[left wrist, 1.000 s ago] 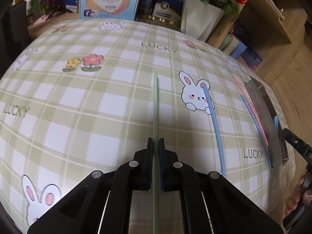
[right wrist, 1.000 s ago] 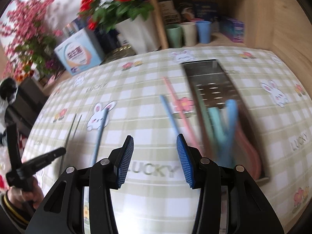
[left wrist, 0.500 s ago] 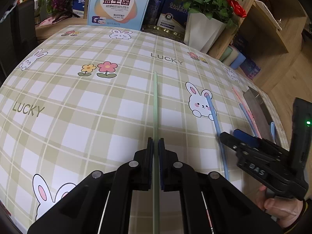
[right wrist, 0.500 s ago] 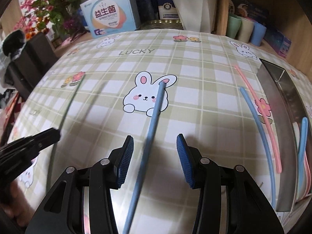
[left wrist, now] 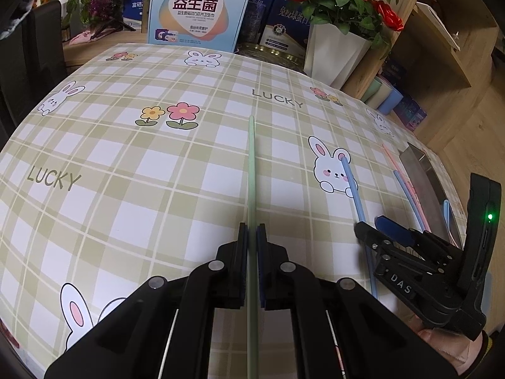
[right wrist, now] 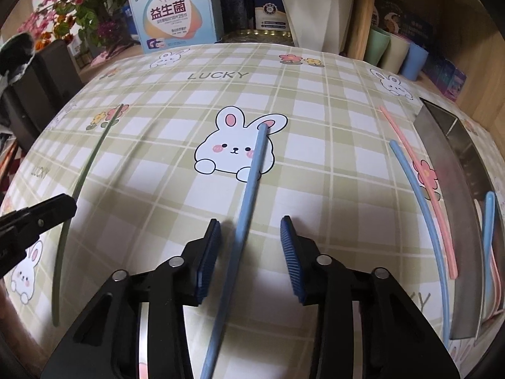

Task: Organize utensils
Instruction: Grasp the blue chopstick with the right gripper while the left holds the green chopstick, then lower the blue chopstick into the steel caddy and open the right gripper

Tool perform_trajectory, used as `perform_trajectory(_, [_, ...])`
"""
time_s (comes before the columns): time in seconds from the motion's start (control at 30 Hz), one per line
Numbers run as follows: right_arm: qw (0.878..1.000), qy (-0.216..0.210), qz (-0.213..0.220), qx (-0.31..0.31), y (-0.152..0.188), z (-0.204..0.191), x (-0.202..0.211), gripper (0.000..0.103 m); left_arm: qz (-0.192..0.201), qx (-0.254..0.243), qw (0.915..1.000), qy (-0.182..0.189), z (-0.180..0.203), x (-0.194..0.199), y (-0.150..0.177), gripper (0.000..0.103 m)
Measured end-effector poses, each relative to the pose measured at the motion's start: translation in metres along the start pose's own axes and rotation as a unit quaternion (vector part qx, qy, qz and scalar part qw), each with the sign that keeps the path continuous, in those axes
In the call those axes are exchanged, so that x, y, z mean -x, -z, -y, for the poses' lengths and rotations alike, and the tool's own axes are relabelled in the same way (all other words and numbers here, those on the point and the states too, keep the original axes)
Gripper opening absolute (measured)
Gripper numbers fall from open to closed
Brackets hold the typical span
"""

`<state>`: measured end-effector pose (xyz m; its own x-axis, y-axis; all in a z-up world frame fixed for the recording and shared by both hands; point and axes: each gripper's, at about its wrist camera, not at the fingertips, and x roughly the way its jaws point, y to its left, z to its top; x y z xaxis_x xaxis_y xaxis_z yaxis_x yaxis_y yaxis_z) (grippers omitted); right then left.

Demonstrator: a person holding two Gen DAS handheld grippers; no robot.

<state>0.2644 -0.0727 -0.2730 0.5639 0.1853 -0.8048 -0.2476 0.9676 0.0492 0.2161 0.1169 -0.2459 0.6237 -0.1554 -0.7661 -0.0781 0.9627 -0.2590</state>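
- The left gripper [left wrist: 252, 237] sits at the lower centre of the left wrist view, its jaws pressed together on a green chopstick [left wrist: 251, 164] that runs straight up the frame from between them.
- The right gripper [right wrist: 249, 230] sits at the lower centre of the right wrist view, its jaws spread wide with nothing clamped; a blue chopstick [right wrist: 249, 186] lies on the cloth between them, closer to the left pad and touching neither.
- That blue chopstick's far tip rests on the ear of a printed rabbit [right wrist: 233, 148] at the centre of the frame.
- To the right in the right wrist view, a second blue chopstick [right wrist: 423, 208] and a pink chopstick [right wrist: 413, 170] lie side by side on the checked tablecloth [right wrist: 315, 101].
- Just beyond them at the right edge stands a metal tray [right wrist: 448, 158], with a blue utensil handle [right wrist: 489, 218] inside.
- At the top, behind the table, stand a light-blue box [right wrist: 172, 15] and a white flower pot [right wrist: 312, 9].
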Motion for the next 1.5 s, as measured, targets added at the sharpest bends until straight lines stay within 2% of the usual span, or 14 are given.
perform_trajectory(0.2, [1.0,-0.006,0.005,0.004,0.006,0.006,0.004,0.021,-0.001,-0.002,1.0,-0.004,0.002,0.0,0.001,0.005])
perform_trajectory(0.6, [1.0,-0.024,0.013,0.001,0.021,0.015,0.014,0.008,0.003,0.0,0.9999,-0.015,0.004,0.002,0.008,0.006])
perform_trajectory(1.0, [0.998,-0.049,0.009,-0.035,0.028,0.028,0.02,0.005,0.007,-0.028,0.9995,-0.015,0.019,0.009,0.013,0.006])
perform_trajectory(1.33, [0.993,-0.08,0.048,-0.067,0.028,0.043,0.042,0.005,0.013,-0.041,0.9989,-0.018,0.032,0.018,0.015,0.006])
perform_trajectory(1.5, [0.994,-0.075,0.043,-0.062,0.03,0.045,0.042,0.005,0.009,-0.048,0.9986,-0.02,0.04,0.018,0.017,0.006])
